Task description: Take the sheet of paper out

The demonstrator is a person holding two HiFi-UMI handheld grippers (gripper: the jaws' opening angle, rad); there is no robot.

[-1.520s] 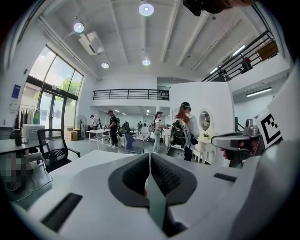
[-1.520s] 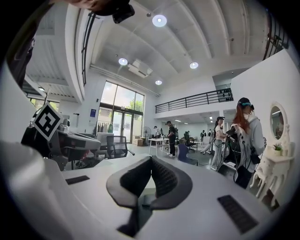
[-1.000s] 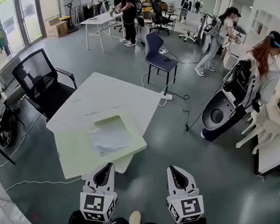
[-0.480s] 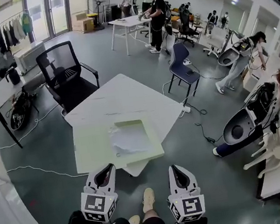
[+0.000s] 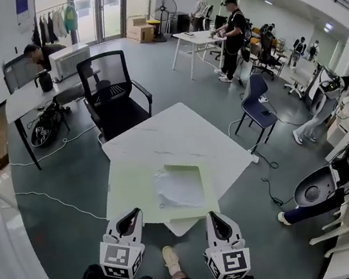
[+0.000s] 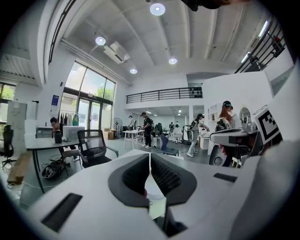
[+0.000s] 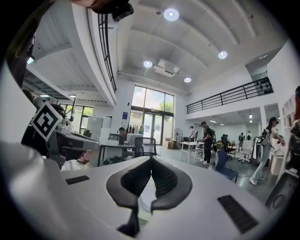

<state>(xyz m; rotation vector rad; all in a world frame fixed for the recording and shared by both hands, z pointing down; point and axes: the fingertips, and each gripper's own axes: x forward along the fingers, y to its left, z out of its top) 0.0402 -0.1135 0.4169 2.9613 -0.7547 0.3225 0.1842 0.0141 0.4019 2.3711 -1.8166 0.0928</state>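
Note:
A white, slightly crumpled sheet of paper [image 5: 180, 188] lies on a pale green folder [image 5: 133, 190], which covers the near end of a white table [image 5: 161, 137]. In the head view, both grippers hang side by side just short of the table's near edge. My left gripper [image 5: 134, 214] points at the folder's near left part and my right gripper [image 5: 212, 218] at its near right corner. Neither touches anything. In the left gripper view my left gripper [image 6: 150, 155] has its jaws closed tip to tip, empty. The right gripper view shows my right gripper [image 7: 151, 159] shut and empty too.
A black office chair [image 5: 112, 93] stands at the table's far left and a blue chair [image 5: 257, 107] at its far right. A cable [image 5: 60, 201] runs over the floor on the left. A white pod-shaped machine [image 5: 318, 189] and several people are at the right and back.
The view has swung, so the table and folder now sit closer and more centred ahead of me. Both grippers keep their places low in the view, still shut.

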